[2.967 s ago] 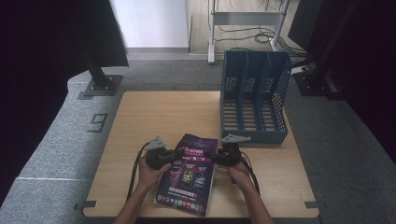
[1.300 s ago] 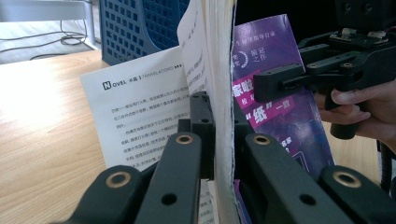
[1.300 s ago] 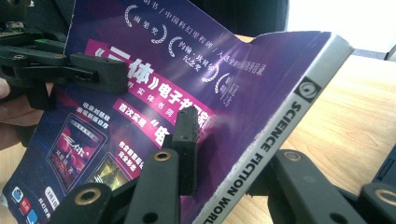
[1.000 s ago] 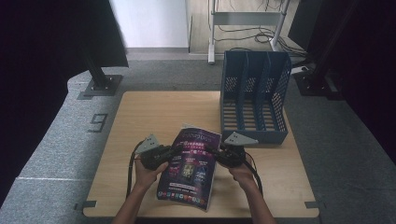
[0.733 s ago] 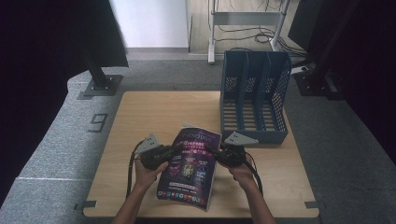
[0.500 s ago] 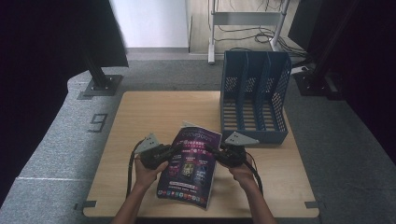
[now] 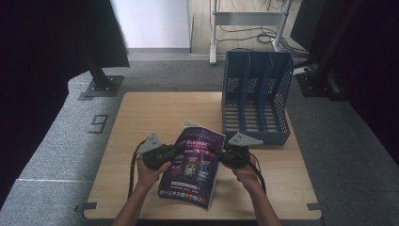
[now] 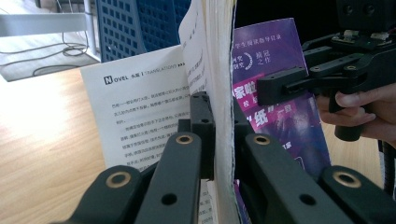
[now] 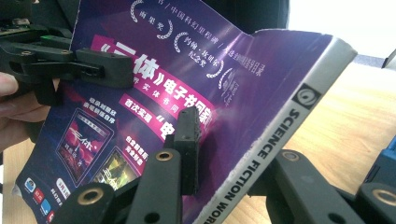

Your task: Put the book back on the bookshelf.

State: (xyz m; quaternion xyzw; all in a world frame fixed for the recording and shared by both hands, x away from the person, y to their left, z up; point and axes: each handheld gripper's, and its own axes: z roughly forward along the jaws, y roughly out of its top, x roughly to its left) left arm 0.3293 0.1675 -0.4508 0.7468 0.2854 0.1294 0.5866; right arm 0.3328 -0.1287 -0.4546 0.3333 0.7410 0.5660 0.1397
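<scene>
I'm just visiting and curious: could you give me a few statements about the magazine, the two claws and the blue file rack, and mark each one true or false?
1. Both claws grip the magazine, the left claw at its page edge and the right claw at its spine. True.
2. The magazine already stands inside the blue file rack. False: it is held in front of the rack, above the table.
3. The cover facing up is mostly purple. True.
4. The rack's slots are packed with books. False: the slots look empty.
5. The spine reads "SCIENCE FICTION". True.
</scene>
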